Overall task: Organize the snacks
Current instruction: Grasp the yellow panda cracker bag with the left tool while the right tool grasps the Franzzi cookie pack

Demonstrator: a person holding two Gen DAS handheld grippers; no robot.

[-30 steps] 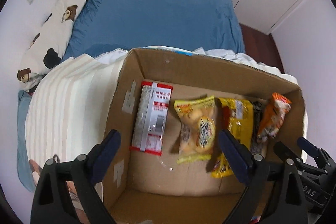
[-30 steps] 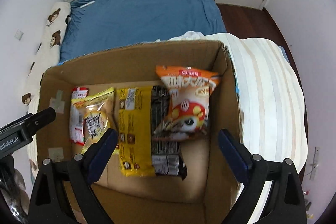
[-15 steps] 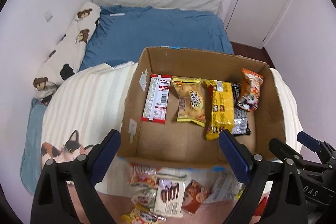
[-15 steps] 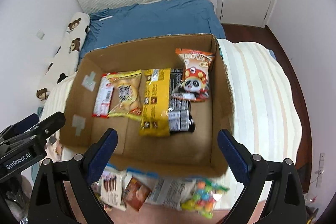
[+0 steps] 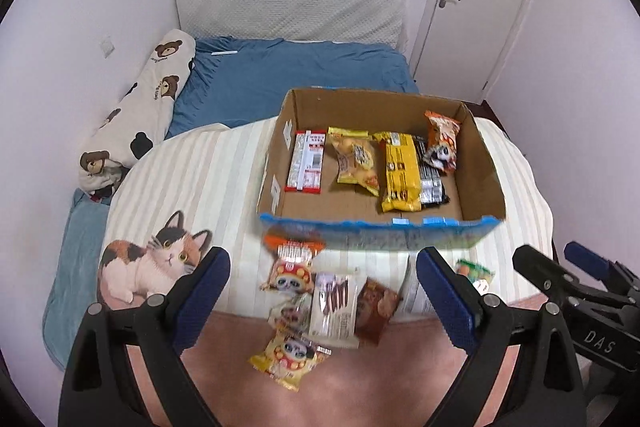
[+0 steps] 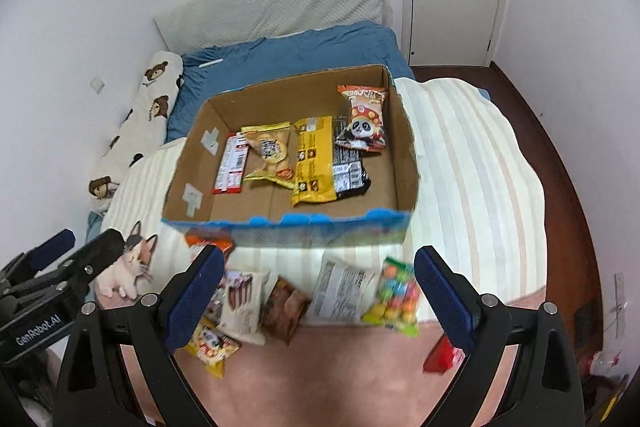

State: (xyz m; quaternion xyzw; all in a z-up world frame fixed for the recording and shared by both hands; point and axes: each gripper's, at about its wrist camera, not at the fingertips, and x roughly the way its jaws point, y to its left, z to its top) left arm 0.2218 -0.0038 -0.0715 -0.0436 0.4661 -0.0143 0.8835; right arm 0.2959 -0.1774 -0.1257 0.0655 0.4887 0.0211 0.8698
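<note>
the step in hand looks like choosing the next loose packet and carrying it to the cardboard box (image 5: 482,163); five packets already lie in a row on its floor, from the red-and-white packet (image 5: 306,163) on the left through a yellow cookie bag (image 5: 356,161), a long yellow packet (image 5: 400,171) and a black packet (image 5: 430,179) to the orange panda packet (image 5: 442,139) propped in the far right corner; the near half of the floor is bare, so a second row would fit there.

the rest of the snacks lie just in front of the box on the striped blanket (image 6: 472,163) and the pink cover below it; from the left, an orange panda bag (image 5: 290,267), a chocolate stick pack (image 5: 334,303), a brown packet (image 5: 374,309), a yellow panda bag (image 5: 290,355), then a white packet (image 6: 340,289) and a colourful candy bag (image 6: 396,295); several overlap, so it would be wise to take an outlying one first, pinch it by a flat edge, not the puffed middle, and lift straight up so the neighbours are not dragged.

the left gripper (image 5: 322,291) hangs above the pile with its jaws spread wide, holding and touching nothing; the right gripper (image 6: 318,293) is likewise spread wide and empty above the white packet and candy bag.
</note>
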